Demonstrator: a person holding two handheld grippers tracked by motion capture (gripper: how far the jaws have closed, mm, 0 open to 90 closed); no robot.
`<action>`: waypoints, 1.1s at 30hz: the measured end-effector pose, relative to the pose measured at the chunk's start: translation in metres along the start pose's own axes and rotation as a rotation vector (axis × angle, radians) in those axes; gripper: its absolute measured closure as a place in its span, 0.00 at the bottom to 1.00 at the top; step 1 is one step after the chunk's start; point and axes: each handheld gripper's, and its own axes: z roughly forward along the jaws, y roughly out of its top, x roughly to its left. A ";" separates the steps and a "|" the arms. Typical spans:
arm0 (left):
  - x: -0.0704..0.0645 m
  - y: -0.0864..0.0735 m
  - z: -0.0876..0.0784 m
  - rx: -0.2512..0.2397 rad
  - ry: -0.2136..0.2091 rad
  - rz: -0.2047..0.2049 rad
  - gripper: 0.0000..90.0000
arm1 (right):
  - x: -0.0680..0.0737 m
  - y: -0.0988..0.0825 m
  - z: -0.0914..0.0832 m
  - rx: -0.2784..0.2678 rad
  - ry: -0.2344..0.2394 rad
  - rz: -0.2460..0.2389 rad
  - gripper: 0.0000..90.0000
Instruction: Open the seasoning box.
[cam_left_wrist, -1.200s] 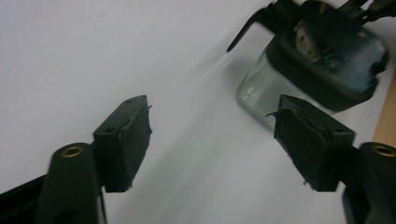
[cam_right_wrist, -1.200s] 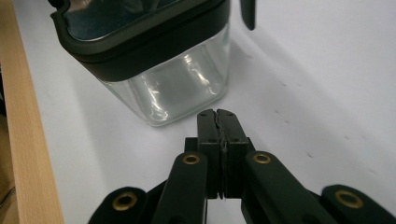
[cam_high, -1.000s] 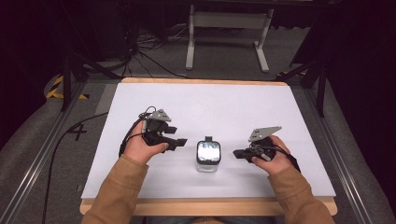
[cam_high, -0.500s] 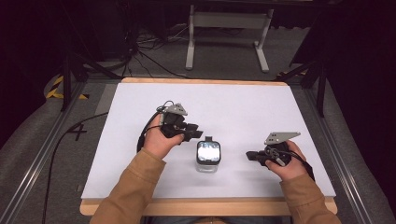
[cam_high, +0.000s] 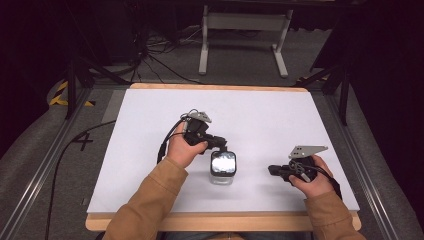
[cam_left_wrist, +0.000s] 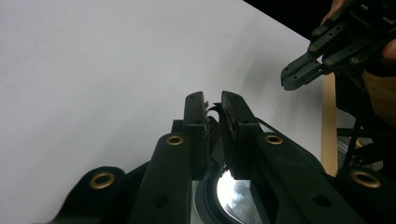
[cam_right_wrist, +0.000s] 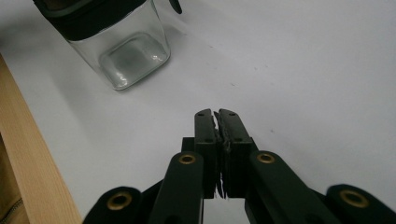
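Note:
A clear square jar (cam_high: 222, 172) with a black lid and a shiny round top stands in the near middle of the white table (cam_high: 280, 120). My left gripper (cam_high: 226, 146) reaches over the lid's far edge. Its jaws have just been closing and stand a narrow slit apart (cam_left_wrist: 213, 100), with the shiny lid top (cam_left_wrist: 233, 193) just below them; I see nothing held between them. My right gripper (cam_high: 270, 170) lies low to the right of the jar, apart from it, pointing at it, shut and empty (cam_right_wrist: 217, 114). The jar (cam_right_wrist: 121, 51) shows ahead in the right gripper view.
The table's wooden front edge (cam_high: 225, 221) runs close under both forearms. My right gripper (cam_left_wrist: 294, 77) also shows far off in the left gripper view. Cables and a metal stand (cam_high: 245, 30) lie on the floor beyond the table.
The left hand has moved right and forward to the jar's lid, and its jaws have gone from wide apart to nearly together. The right hand has drifted right, away from the jar.

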 end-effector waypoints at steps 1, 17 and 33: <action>0.001 0.000 0.000 0.002 -0.002 0.005 0.92 | 0.000 0.000 0.000 0.001 -0.001 -0.003 0.97; 0.002 -0.001 0.002 0.005 0.010 -0.031 1.00 | 0.008 0.002 0.007 0.006 0.019 -0.025 0.97; 0.007 -0.003 0.004 0.000 0.004 -0.070 0.99 | 0.070 0.035 0.028 -0.091 0.131 -0.124 0.99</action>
